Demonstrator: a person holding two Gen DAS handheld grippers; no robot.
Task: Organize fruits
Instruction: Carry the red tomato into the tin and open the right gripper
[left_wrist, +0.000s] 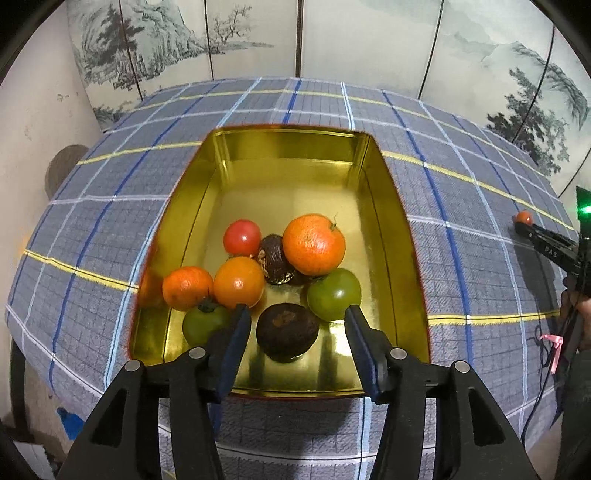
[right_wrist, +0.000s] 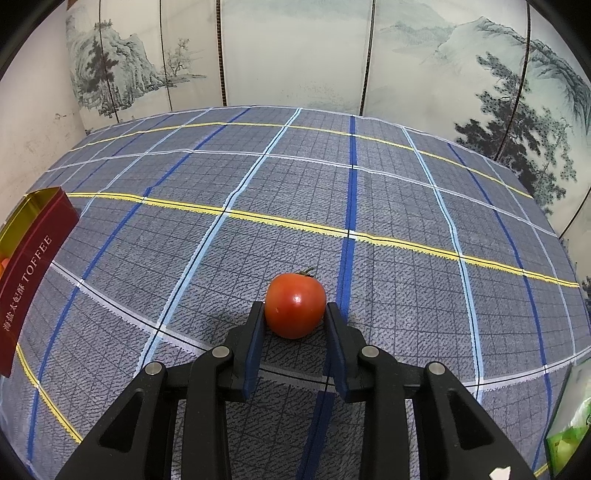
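We read the task as nearly complete. The gold tin (left_wrist: 384, 206) sits on the plaid-covered table (left_wrist: 461, 221) and already holds eight fruits, clustered toward its 6 o'clock end: a large orange (left_wrist: 314, 244) at centre, a red tomato (left_wrist: 242, 237) at its 9 o'clock, two smaller oranges (left_wrist: 212, 286) at its 8 o'clock, and two green tomatoes (left_wrist: 334, 293) at 5 and 7 o'clock of the cluster. Two dark brown fruits (left_wrist: 287, 328) lie among them.

The left gripper (left_wrist: 297, 312) hangs over the tin's near end with jaws released; the nearest brown fruit lies between them, untouched by either pad.

One fruit remains outside. The last red tomato (right_wrist: 295, 305) rests on the table, well apart from the tin at its 3 o'clock. The right gripper (right_wrist: 295, 308) has its jaws clenched on this tomato, both pads pressing its sides.

What is left, in our judgement: lift this tomato, carry it to the tin, release it.
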